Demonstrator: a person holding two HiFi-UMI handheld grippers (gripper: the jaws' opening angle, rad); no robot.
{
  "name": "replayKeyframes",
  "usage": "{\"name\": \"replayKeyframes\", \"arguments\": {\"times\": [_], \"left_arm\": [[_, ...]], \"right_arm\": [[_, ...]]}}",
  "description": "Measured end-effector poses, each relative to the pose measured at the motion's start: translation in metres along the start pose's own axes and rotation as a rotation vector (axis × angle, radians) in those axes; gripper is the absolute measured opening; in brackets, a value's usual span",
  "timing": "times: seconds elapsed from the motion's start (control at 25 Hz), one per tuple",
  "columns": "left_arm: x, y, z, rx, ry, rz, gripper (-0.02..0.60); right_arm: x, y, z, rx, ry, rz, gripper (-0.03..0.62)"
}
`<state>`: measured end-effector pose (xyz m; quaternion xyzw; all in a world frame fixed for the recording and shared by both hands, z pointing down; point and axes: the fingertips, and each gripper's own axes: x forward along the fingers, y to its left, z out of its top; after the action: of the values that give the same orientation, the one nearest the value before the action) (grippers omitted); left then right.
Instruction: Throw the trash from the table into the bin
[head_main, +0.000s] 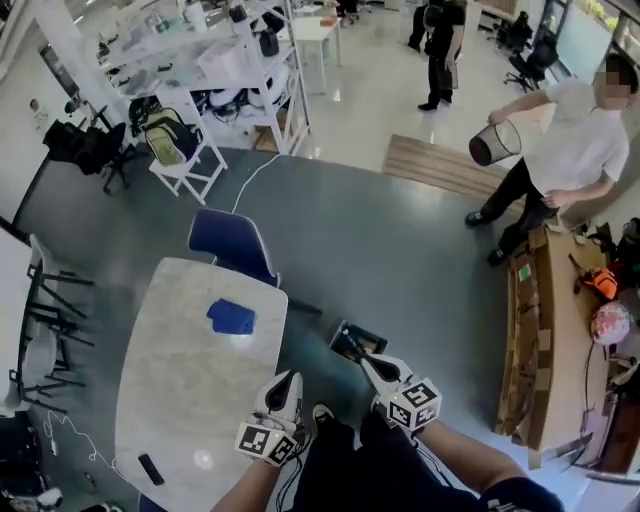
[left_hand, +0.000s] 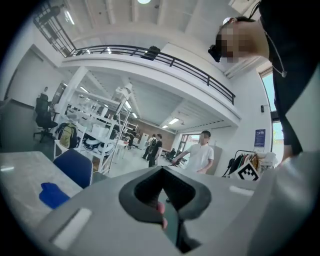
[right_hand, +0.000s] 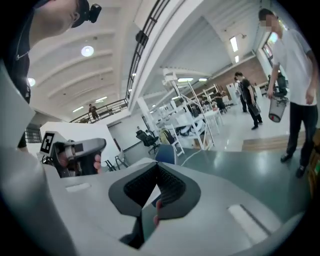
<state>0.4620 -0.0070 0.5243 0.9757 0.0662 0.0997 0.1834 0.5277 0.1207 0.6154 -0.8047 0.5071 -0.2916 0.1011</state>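
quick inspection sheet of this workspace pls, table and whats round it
surface: pale marble-look table with rounded corners, mostly bare
job's things: crumpled blue item lying on the table; dark square open-topped container on the floor off the table's right edge, likely the bin
clutter: small flat black object near the table's near-left edge
grippers: left gripper and right gripper both shut, nothing between the jaws
cables: white cable trailing over the grey floor beyond the blue chair
surroundings: person in a white shirt holding a black mesh basket; white shelving; wooden bench at right
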Motion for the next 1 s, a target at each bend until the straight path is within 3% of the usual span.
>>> {"name": "replayKeyframes", "arguments": {"times": [0.16,0.36,0.56,1.0], "left_arm": [[0.0,-0.045,0.047,0.081,-0.05,-0.094,0.0],[-0.005,-0.074,0.074,0.111,-0.128,-0.156,0.0],[-0.006,-0.087,0.089,0.086,-0.152,-0.182,0.0],[-0.002,-0.116,0.099,0.17,-0.172,-0.242,0.0]], "right_arm": [[-0.03,0.05,0.083,-0.087,-0.122,0.024,0.028],[-0.071,0.089,0.131,-0.164,-0.248,-0.014,0.028],[-0.103,0.107,0.152,-0.235,-0.326,-0.06,0.026],[-0.121,0.112,0.161,-0.242,-0.372,-0.106,0.026]]}}
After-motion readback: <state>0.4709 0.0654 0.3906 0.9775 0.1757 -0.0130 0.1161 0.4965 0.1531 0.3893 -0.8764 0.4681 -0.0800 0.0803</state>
